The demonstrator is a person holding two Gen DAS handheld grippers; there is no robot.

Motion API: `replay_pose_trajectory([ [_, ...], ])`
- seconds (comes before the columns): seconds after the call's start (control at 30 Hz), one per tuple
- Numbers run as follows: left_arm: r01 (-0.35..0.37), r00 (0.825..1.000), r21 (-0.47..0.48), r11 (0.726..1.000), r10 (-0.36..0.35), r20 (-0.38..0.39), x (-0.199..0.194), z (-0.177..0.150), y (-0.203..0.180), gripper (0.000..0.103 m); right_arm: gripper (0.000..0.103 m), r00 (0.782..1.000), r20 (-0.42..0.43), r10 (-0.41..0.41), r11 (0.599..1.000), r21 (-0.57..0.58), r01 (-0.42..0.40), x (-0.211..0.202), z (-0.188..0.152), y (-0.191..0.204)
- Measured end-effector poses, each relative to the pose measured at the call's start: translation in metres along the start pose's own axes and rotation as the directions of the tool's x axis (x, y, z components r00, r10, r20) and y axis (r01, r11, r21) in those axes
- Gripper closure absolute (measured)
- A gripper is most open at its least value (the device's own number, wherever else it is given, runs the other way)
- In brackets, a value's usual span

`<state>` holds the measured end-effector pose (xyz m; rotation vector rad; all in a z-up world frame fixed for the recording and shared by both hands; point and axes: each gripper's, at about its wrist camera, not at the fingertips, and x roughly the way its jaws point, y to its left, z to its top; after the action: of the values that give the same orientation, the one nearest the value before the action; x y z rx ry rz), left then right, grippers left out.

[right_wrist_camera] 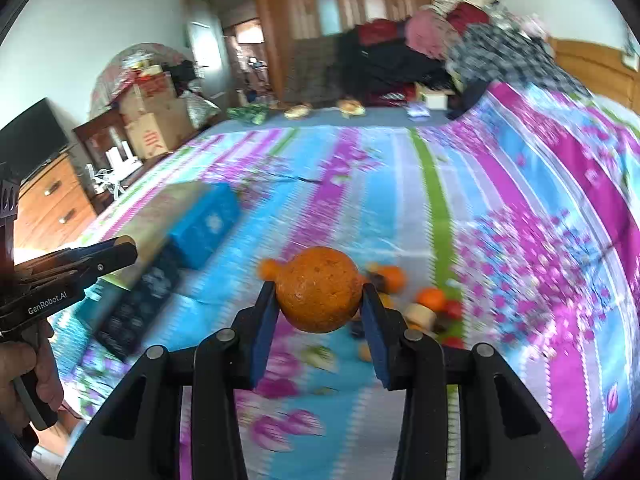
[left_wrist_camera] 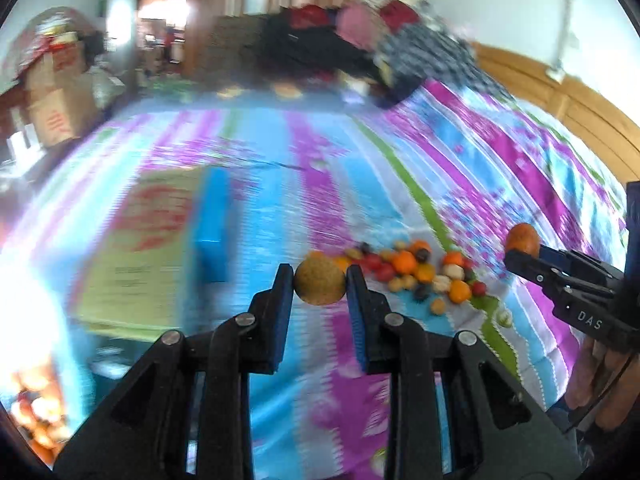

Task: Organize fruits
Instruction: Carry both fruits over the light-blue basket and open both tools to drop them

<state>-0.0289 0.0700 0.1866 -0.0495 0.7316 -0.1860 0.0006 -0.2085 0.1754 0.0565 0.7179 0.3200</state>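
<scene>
Carrying one fruit per hand above the bed point(left_wrist_camera: 320, 208): left tongs point(left_wrist_camera: 320, 284) clenched on a tan-green ball point(left_wrist_camera: 319, 283), right tongs point(right_wrist_camera: 320, 300) grasping an orange fruit point(right_wrist_camera: 318, 288), loose pile point(left_wrist_camera: 416, 276) at two o'clock; next, sorting at the boxes point(left_wrist_camera: 208, 224), ten o'clock.

bedspread point(right_wrist_camera: 440, 184): printed cloth | headboard point(right_wrist_camera: 600, 64): glossy wood | orange fruit point(right_wrist_camera: 318, 290): rough, matt skin

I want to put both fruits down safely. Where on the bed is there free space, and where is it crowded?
Bare bedspread lies between the blue box and the green stripe, above the fruit pile. More lies right of that stripe. The pile, and the clothes heap at the far end, are crowded.
</scene>
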Motion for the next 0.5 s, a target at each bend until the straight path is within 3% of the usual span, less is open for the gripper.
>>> replay_pose_trajectory([
  [0.2, -0.134, 0.989, -0.108, 0.985, 0.139, 0.042, -0.060, -0.005, 0.066, 0.076, 0.058, 0.994, -0.001, 0.114, 0.990, -0.080, -0.113, -0.005, 0.031, 0.103],
  [0.5, -0.298, 0.951, -0.252, 0.921, 0.309, 0.002, -0.113, -0.036, 0.160, 0.075, 0.058, 0.960, -0.064, 0.274, 0.940, -0.195, -0.281, 0.002, 0.043, 0.257],
])
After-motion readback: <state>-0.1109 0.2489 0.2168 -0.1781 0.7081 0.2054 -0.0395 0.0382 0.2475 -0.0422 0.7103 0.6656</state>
